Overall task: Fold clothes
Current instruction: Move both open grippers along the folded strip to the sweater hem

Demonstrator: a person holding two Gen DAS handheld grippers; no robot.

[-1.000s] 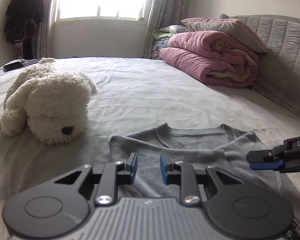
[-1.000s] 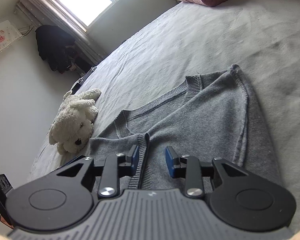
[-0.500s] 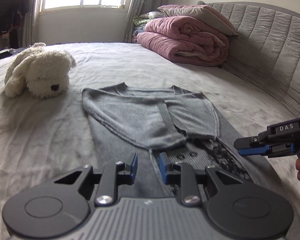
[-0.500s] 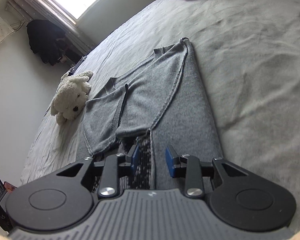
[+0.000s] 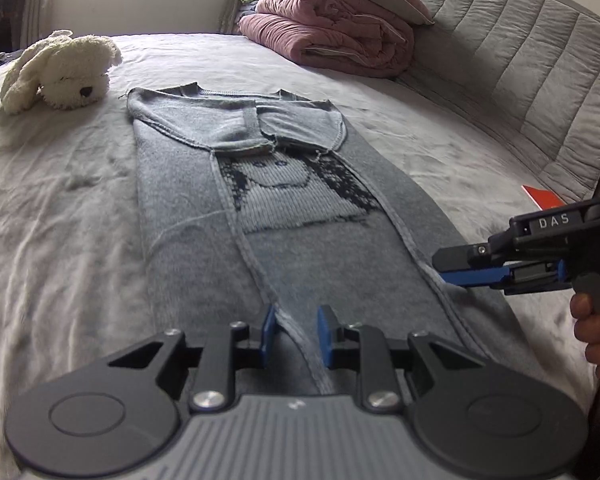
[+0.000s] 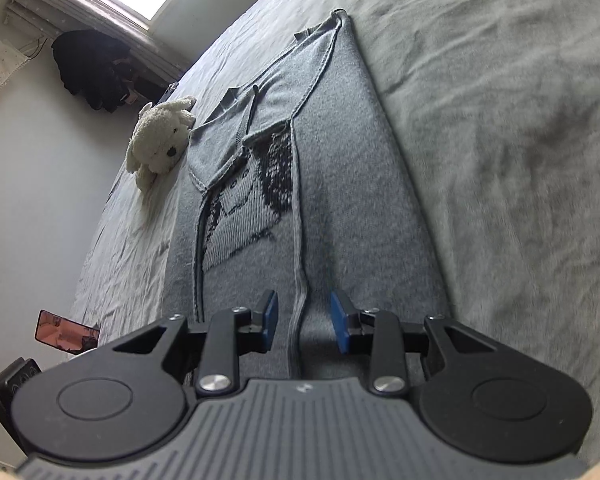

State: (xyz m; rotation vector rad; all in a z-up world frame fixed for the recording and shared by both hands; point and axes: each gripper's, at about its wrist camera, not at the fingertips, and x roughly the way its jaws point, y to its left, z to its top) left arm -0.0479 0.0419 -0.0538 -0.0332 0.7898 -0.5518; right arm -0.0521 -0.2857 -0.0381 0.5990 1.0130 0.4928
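Bed (image 5: 80, 208) under gray sweater (image 5: 292, 240); left tongs (image 5: 296, 336) and right tongs (image 6: 304, 320) narrowly parted, straddling sweater seams.

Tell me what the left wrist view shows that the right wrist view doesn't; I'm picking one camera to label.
Only the left view shows the pink quilt, the padded headboard and the right gripper from the side. Only the right view shows the phone and dark clothes by the window. Both show the gray sweater, sleeves and sides folded in, the plush dog, and open jaws straddling a folded edge.
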